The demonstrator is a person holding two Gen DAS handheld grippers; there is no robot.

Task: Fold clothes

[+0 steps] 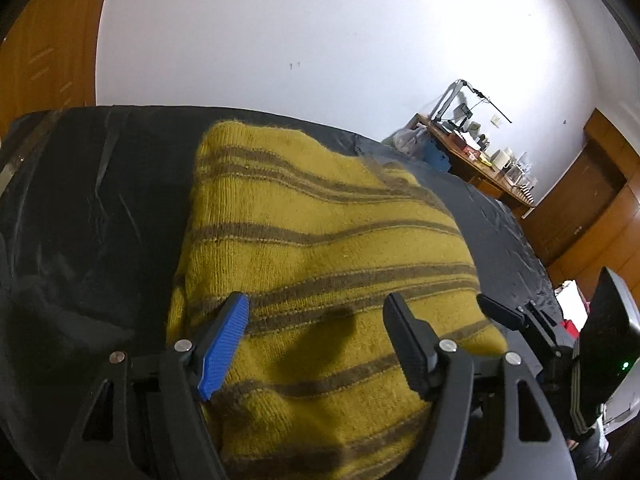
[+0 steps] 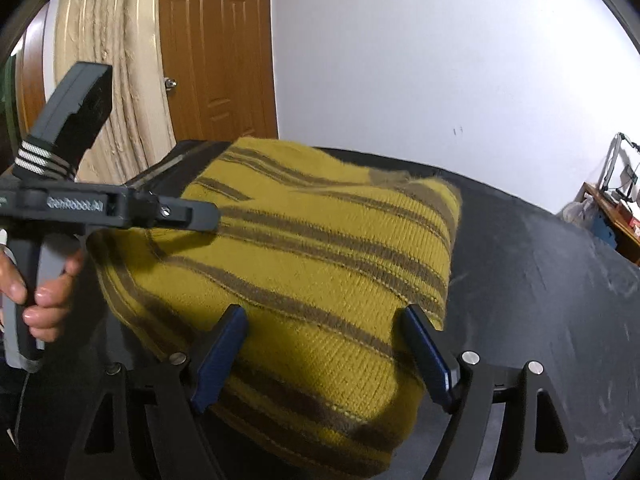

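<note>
White wall (image 1: 320,40) and a brown wooden door (image 2: 216,48) back a worktop (image 1: 100,200) draped in black, which fills the lower half of both wrist views. At mid-frame lies a mustard-yellow sweater (image 1: 320,240) with brown stripes, already folded into a thick, rounded bundle of several layers and resting flat on the black cover. It looks soft, bulky and light, a fuzzy knit that should sag and spring open if lifted by one layer; the safer hold appears to be at the near folded edge, with both sides taken through all layers. A cluttered wooden desk (image 1: 480,152) sits at the right edge of the frame. The left claw (image 1: 320,332) is spread wide above the bundle's near edge, nothing pinched, its blue pads clear of the knit. The right claw (image 2: 324,340) is likewise spread over the near right part, gripping nothing. A hand (image 2: 36,280) at far left holds the other tool's handle.
</note>
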